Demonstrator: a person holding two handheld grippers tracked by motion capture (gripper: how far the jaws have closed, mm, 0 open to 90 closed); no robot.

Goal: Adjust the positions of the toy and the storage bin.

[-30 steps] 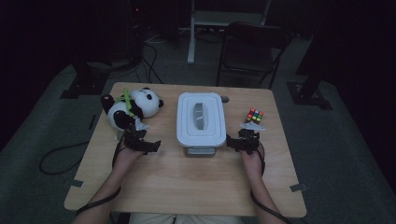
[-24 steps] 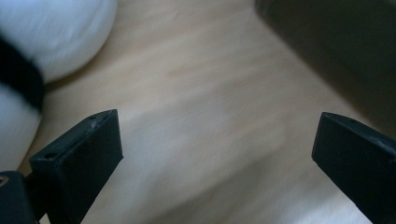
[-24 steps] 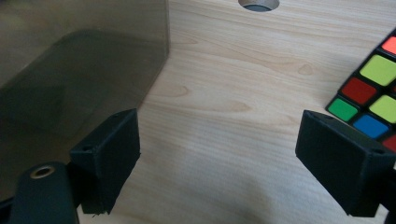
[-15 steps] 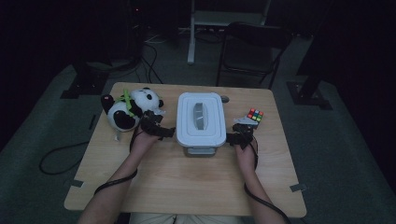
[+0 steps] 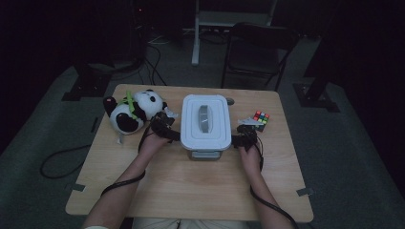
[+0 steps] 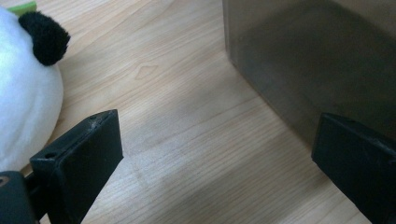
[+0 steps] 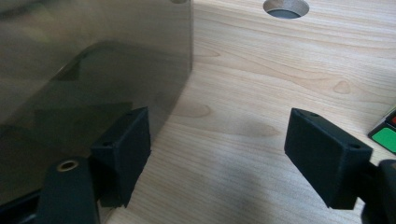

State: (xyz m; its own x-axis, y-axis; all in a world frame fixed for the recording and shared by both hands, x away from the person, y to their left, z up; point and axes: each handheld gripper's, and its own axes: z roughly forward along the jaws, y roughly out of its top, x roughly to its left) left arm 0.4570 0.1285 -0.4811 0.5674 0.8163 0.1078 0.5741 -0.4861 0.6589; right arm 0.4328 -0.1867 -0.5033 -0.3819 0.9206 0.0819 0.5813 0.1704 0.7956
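A storage box with a white lid and a grey handle stands mid-table. My left gripper sits at the box's left side, open, with bare wood between its jaws. In the left gripper view the smoky box wall is just beyond the right jaw and the panda plush is at the left. My right gripper is at the box's right side, open. Its jaws have just been closing, with only tabletop between them. The box wall lies against the left jaw's side.
A panda plush lies at the table's back left. A colour cube sits at the back right, and its corner shows by the right jaw. A cable hole is in the wooden table. A chair stands behind the table.
My left gripper has moved right, from in front of the panda to the box's left side. The right gripper has stayed beside the box's right side.
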